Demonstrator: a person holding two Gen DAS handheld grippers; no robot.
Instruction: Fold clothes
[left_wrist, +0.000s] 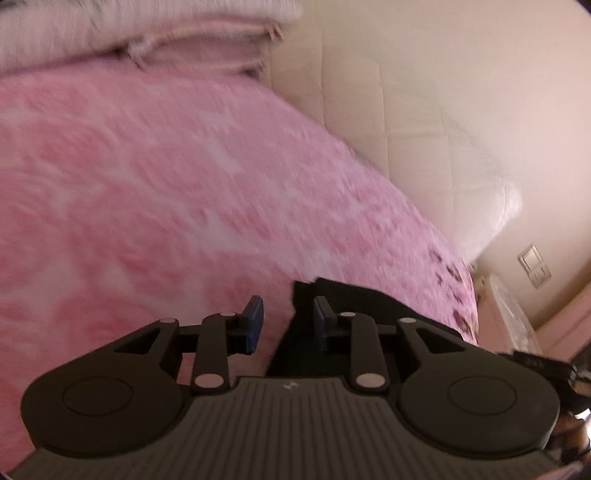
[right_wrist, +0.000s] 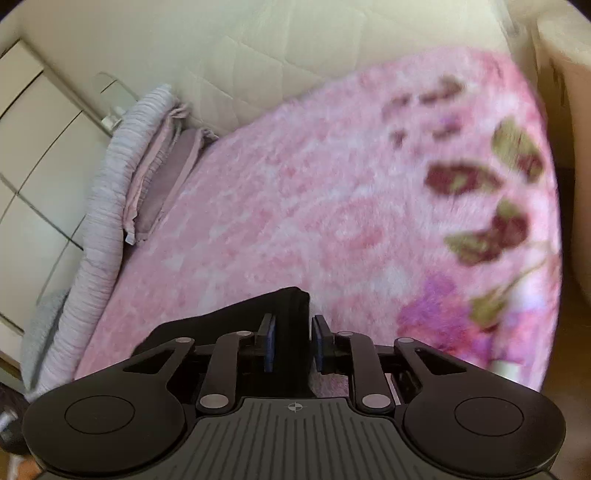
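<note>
A black garment (left_wrist: 369, 299) lies on a fluffy pink blanket (left_wrist: 166, 184). My left gripper (left_wrist: 288, 321) hovers just over its edge. The jaws stand apart: the cloth sits against the right pad, and pink blanket shows between the cloth and the left pad. In the right wrist view the same black garment (right_wrist: 229, 321) runs up between the pads of my right gripper (right_wrist: 293, 343). It lies by the left pad, and a thin gap shows at the right pad. The garment's remaining part is hidden under both grippers.
Folded pale clothes (right_wrist: 110, 166) are stacked along the blanket's left side, and also show as folded clothes (left_wrist: 166, 40). A cream quilted headboard (left_wrist: 424, 92) stands behind. White cabinet fronts (right_wrist: 33, 129) are at left. The blanket (right_wrist: 314, 184) has a flower print (right_wrist: 480, 206) at right.
</note>
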